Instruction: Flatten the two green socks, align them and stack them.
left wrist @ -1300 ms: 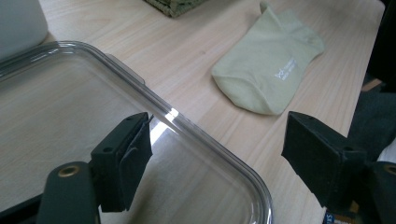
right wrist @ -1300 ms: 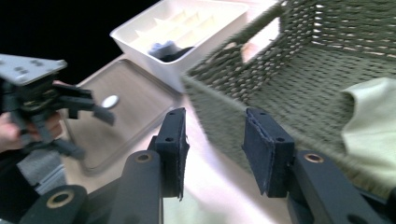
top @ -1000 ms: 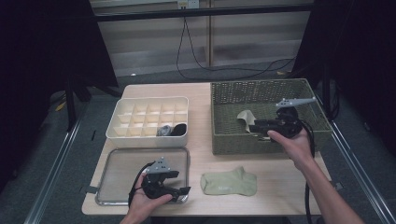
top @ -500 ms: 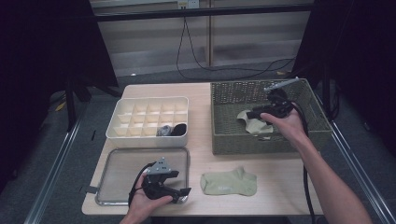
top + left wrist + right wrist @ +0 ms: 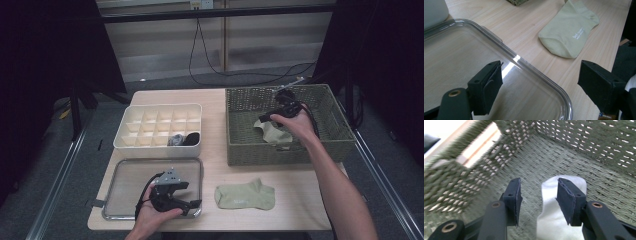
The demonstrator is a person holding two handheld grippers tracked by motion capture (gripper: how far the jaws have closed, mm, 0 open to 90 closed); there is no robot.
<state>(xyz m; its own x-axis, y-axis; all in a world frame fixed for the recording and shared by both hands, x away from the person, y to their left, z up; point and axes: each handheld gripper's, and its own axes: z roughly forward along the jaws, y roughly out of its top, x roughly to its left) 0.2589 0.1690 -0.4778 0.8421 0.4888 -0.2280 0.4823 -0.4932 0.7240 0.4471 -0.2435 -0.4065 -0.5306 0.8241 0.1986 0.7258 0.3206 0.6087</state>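
Right gripper point(image 5: 267, 117) has advanced into the green woven basket point(image 5: 334, 131), fingers parted and opening, over the pale green sock point(image 5: 560, 220) on its floor, nothing gripped. Left gripper point(image 5: 192, 204) open over the clear tray point(image 5: 112, 212). Recommend lowering squarely before closing.

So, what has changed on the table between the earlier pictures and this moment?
The right gripper moved left and deeper into the wicker basket, toward the sock lying inside. Its jaws have just been opening; they stand over that sock without pressing it. The left gripper stayed over the clear lid, open. The sock on the table and the white organizer did not move.
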